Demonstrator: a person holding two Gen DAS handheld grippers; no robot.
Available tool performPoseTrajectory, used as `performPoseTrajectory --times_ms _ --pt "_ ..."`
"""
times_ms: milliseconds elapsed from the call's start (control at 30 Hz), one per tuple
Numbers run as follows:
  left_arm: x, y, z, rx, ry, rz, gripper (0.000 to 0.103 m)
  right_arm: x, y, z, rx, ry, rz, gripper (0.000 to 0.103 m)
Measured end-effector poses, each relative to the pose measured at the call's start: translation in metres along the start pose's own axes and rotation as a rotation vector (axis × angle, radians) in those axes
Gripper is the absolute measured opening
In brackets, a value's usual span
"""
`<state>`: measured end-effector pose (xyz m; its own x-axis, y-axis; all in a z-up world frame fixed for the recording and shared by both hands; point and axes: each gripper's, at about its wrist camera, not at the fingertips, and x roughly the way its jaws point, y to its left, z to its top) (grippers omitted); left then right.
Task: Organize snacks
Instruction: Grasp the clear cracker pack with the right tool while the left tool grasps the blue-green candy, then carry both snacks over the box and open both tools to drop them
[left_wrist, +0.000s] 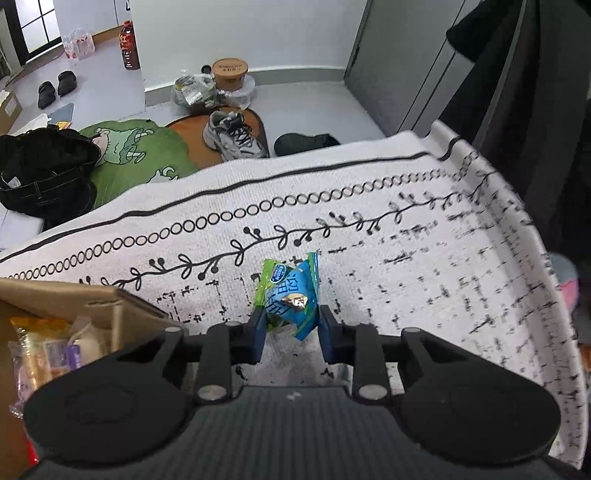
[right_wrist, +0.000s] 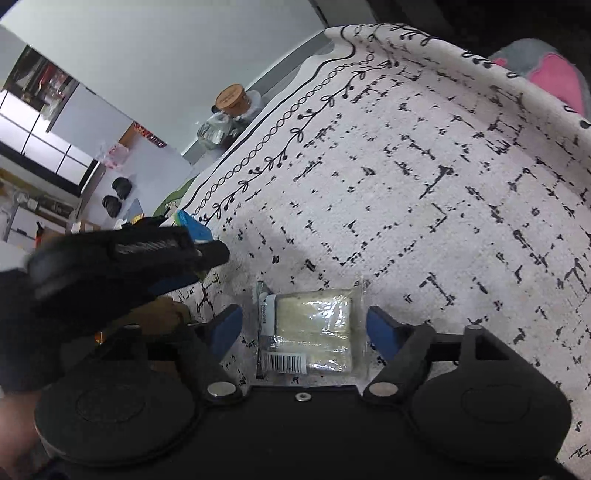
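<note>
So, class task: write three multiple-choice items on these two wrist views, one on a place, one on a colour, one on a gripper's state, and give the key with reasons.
1. Where is the cardboard box in the left wrist view?
A. lower left
B. upper right
C. centre

2. What colour is the snack packet in the left gripper?
A. red
B. blue and green
C. black

3. How does the right gripper stand about the clear-wrapped cake?
A. clamped on it
B. open, pads clear of it
C. shut beside it

Key: 1 A, the box fills that corner. 2 B, its wrapper shows both colours. 3 B, gaps show at both pads.
</note>
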<state>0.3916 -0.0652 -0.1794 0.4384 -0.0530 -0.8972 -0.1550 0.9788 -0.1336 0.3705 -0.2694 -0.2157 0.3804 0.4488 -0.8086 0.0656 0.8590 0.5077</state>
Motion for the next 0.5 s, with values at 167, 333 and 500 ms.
performPoseTrajectory --times_ms 167,333,500 --pt "-0.017 0.004 -0.002 -0.006 -0.02 -0.023 0.028 0.005 0.006 -0.004 -0.016 0.012 -0.023 0.081" --pt "-0.029 0.01 -0.009 -0.017 -0.033 -0.038 0.028 0.016 0.013 -0.013 -0.069 0.04 -0.086 0.075" --pt "-0.039 0.018 -0.017 -0.027 -0.039 -0.039 0.028 0.012 0.014 -0.017 -0.111 0.033 -0.148 0.051"
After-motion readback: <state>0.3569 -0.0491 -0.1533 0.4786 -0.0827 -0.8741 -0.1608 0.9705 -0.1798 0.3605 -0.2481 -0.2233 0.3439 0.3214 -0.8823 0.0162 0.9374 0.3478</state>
